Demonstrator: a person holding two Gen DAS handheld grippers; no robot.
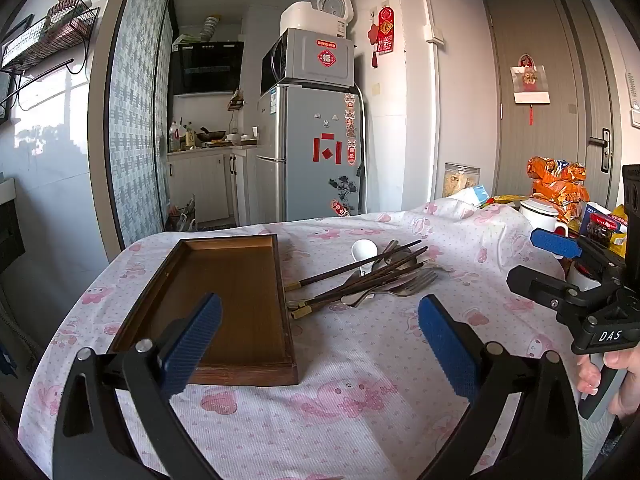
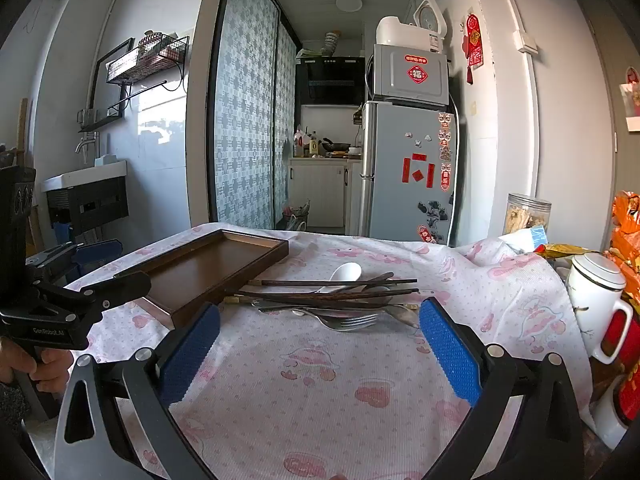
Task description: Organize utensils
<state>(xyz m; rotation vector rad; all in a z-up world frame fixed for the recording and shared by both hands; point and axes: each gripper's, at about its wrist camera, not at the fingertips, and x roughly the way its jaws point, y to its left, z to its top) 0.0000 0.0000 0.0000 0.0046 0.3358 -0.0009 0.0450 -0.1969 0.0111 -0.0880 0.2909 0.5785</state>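
Both the left gripper and the right gripper stand spread wide with nothing between their blue pads, each hovering over the pink-patterned tablecloth and tipped slightly downward, a hand gripping the right one's handle. The wooden tray lies empty on the left side of the table. Just right of it, touching its edge, the utensils sit in a loose pile: dark chopsticks, a fork and a white spoon.
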